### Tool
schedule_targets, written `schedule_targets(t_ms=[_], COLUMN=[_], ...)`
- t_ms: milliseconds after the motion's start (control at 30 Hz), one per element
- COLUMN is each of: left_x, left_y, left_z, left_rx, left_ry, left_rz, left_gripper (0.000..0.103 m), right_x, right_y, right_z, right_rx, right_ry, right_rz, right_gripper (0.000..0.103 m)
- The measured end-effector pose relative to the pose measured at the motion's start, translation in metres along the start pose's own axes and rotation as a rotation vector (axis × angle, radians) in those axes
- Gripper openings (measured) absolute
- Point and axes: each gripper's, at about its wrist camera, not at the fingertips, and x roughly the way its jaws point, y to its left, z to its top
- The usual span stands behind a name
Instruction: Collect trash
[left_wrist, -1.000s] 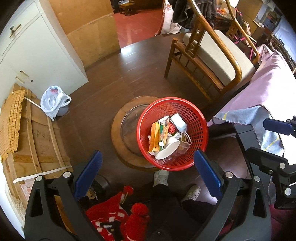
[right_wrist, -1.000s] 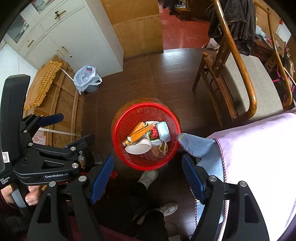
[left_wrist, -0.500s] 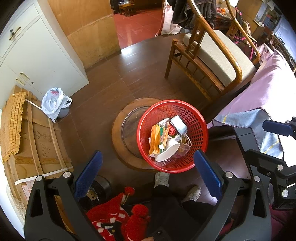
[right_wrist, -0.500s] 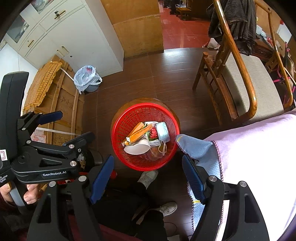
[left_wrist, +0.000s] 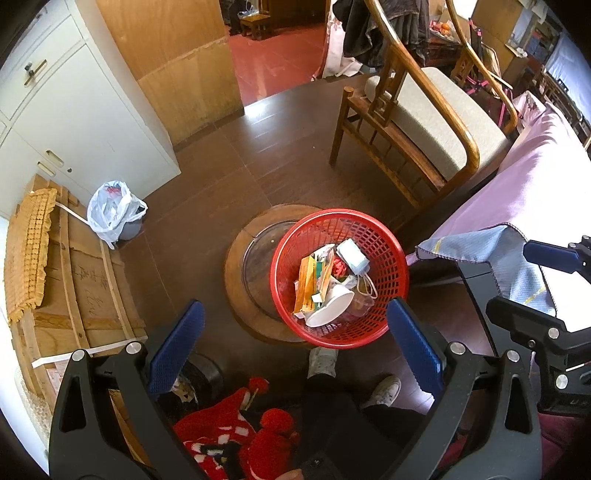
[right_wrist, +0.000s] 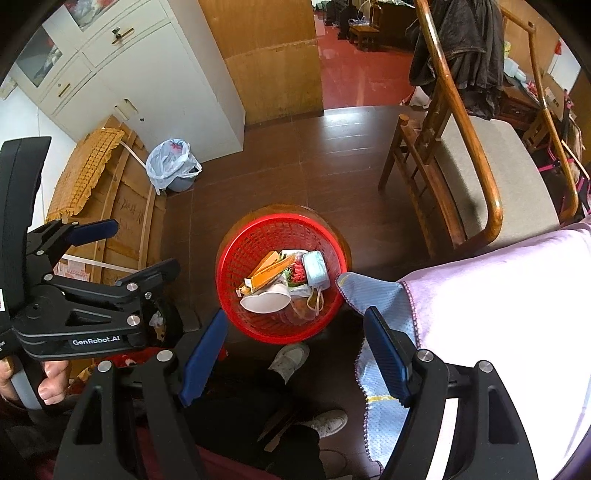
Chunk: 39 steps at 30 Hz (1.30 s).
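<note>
Both claws spread wide and empty above the round red plastic mesh basket (left_wrist: 339, 277) of trash on the floor.
Risk: left claw (left_wrist: 295, 350) or right claw (right_wrist: 295, 354) descending could clip the rim, tipping the white paper bowl (left_wrist: 328, 312) out.

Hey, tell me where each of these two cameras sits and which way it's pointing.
Left wrist: on the left gripper, aimed steeply down at the red basket of trash; the person's shoes and the right gripper at the right edge show.
Right wrist: on the right gripper, also looking down at the basket; the left gripper and the hand holding it show at left.
Shared: basket, white bag bin, wooden chair, pink cloth.
</note>
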Motion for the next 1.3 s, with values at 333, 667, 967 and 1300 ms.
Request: schedule_targets(t_ms=[333, 667, 967, 1300], left_x=[-0.012, -0.013, -0.013, -0.014], left_y=[-0.013, -0.02, -0.023, -0.022], left_z=[-0.002, -0.002, -0.002, -0.002], left_rx=[0.008, 0.018, 0.026, 0.027], left_ry=[-0.026, -0.022, -0.023, -0.022], left_rz=[0.015, 0.015, 0.01, 0.009], left_gripper=[0.095, 0.095, 0.095, 0.095], right_x=[-0.01, -0.013, -0.014, -0.014], right_y=[-0.009, -0.013, -0.015, -0.014], right_z=[-0.008, -0.011, -0.013, -0.013], right_rx=[-0.006, 0.0, 0.002, -0.001], right_ry=[-0.026, -0.035, -0.033, -0.03], right_rz=[-0.004, 0.0, -0.004, -0.007], right_gripper=[0.075, 0.075, 0.075, 0.075])
